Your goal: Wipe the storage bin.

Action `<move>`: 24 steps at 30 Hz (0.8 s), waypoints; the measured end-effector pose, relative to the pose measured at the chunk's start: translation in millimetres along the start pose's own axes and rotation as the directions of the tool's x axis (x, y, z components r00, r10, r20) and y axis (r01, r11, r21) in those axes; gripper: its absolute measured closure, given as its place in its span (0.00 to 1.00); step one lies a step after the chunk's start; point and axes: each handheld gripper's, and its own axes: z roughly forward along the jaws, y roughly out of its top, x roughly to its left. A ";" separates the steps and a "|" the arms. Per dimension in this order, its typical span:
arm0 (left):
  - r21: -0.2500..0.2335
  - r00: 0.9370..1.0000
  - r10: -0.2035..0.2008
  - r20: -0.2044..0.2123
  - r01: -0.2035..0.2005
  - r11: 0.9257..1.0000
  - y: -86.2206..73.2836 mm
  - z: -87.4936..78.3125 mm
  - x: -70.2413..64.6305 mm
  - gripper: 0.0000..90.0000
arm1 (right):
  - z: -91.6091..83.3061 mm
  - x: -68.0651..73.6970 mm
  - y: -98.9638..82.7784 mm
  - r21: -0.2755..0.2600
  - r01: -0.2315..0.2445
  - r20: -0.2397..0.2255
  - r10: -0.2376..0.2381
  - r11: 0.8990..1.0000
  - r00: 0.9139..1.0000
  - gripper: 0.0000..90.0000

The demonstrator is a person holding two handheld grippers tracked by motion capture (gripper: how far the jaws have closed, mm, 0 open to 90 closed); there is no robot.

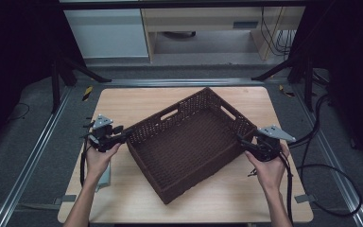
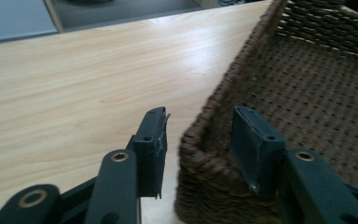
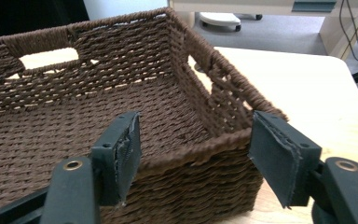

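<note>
High view: both grippers flank the woven basket [image 1: 189,142] at opposite corners, prob. to lift it. L gripper [image 2: 200,140] jaws straddle a corner, not yet pinching; R gripper [image 3: 191,154] jaws apart w/ the rim between.

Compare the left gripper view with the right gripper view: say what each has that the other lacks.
Left gripper view alone: the left gripper straddling a basket corner, one jaw outside, one inside, a gap still showing at the outer pad.
Right gripper view alone: the right gripper open around another corner, plus a handle slot in the far wall.
Both: the brown woven basket on the wooden table.
</note>
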 end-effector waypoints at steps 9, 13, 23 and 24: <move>-0.002 1.000 0.018 -0.010 -0.018 1.000 -4.6 -9.2 -5.9 0.56 | 13.7 11.8 -2.8 0.033 0.014 0.004 -0.014 0.999 1.000 0.40; -0.008 1.000 -0.004 -0.014 0.004 1.000 -3.7 -7.4 1.3 0.55 | 18.2 10.4 -2.5 0.028 0.016 0.013 -0.016 0.999 1.000 0.41; 0.002 1.000 -0.002 0.020 0.002 1.000 -11.8 -9.1 -8.0 0.74 | 19.8 8.6 3.6 -0.001 0.015 0.012 -0.015 1.000 1.000 0.43; -0.001 1.000 -0.010 0.025 0.010 1.000 -14.0 -11.3 -9.5 0.74 | 17.1 9.3 4.4 -0.010 0.012 0.005 -0.012 1.000 1.000 0.43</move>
